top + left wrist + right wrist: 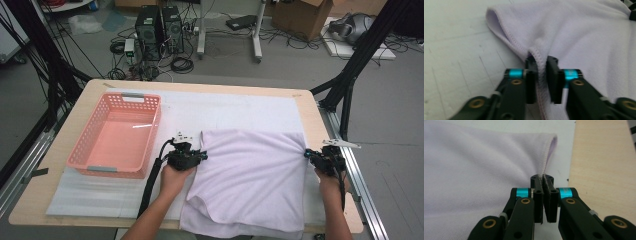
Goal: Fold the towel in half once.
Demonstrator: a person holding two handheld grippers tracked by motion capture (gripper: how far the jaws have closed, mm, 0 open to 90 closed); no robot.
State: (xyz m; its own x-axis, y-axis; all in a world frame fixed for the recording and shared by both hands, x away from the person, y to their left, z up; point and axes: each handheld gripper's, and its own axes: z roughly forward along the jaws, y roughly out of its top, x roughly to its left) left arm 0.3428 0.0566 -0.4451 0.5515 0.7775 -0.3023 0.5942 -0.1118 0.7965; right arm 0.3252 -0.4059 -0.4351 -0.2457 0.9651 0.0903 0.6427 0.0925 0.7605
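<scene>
High view: a soft, light lilac fleece towel [250, 180] lies folded on the bench [310, 107]. Left tongs [541, 75] straddle its stitched hem with slack; right tongs [544, 195] pinch the opposite hem. Limp cloth, best gripped at hems.

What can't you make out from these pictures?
- High view: the towel's near edge, cut off by the picture's bottom edge.
- High view: how many layers it has, hidden by its top fold.
- Left gripper view: whether the left hand-held gripper pinches the hem, blurred.
- High view: the basket's near inner wall, hidden by its rim.
</scene>
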